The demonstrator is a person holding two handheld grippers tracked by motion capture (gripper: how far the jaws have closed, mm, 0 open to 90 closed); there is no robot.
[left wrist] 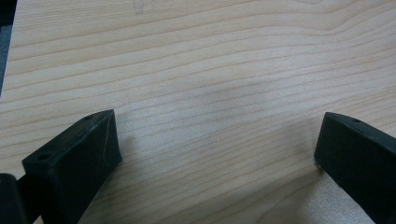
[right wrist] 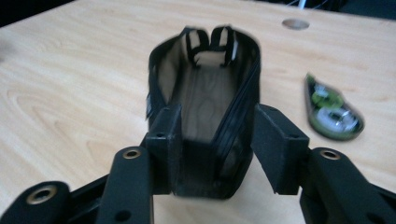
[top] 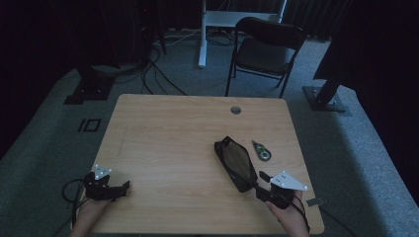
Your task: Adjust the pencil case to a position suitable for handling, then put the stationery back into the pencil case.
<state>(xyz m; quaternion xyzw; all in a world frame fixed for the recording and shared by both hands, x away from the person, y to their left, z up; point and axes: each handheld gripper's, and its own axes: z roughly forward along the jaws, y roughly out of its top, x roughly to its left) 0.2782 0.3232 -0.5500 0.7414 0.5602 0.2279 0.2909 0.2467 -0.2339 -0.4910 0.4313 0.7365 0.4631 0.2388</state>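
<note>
In the high view, the right gripper [top: 260, 186] sits in a hand at the near right edge of the pale wooden table [top: 168, 143], its grey three-cornered plate on top, jaws pointing at the near end of the black, soft fabric pouch [top: 235, 163], which lies open on the table's right half. A small teardrop-shaped green and grey tape dispenser [top: 261, 150] lies just beside the pouch. The left gripper [top: 123, 187] rests at the near left corner, level.

In the left gripper view, the blocky black jaws stand wide apart over bare grained wood.

In the right gripper view, the jaws straddle the pouch's near end; the left pad touches its wall, the right stands slightly off. The open pouch shows a tan lining.
</note>
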